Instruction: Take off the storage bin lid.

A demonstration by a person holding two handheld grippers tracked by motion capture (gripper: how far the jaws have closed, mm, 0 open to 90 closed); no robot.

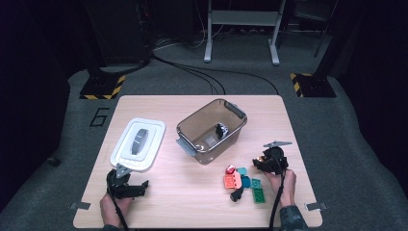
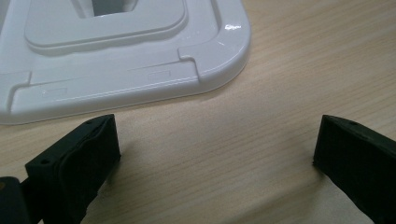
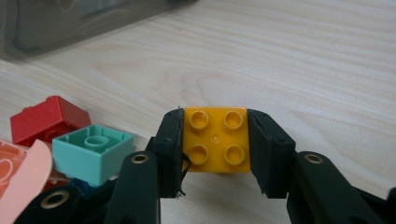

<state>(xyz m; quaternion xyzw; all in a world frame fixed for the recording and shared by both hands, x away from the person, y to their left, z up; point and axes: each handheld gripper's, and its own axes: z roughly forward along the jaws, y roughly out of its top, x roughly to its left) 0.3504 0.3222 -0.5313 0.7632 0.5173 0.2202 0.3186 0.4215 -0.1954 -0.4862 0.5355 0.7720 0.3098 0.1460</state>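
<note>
On grey carpet (image 1: 337, 125), pale wooden table (image 1: 192, 192)

overhead light falls on the table (image 1: 192, 202); the surrounding room is dark. a small glare spot sits on the white lid (image 2: 232, 27). soft shadows lie under the jaws; the near foreground is blurred.

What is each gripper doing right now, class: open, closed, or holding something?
Left gripper: open, empty, beside the white lid.
Right gripper: closed on the yellow brick.
</note>
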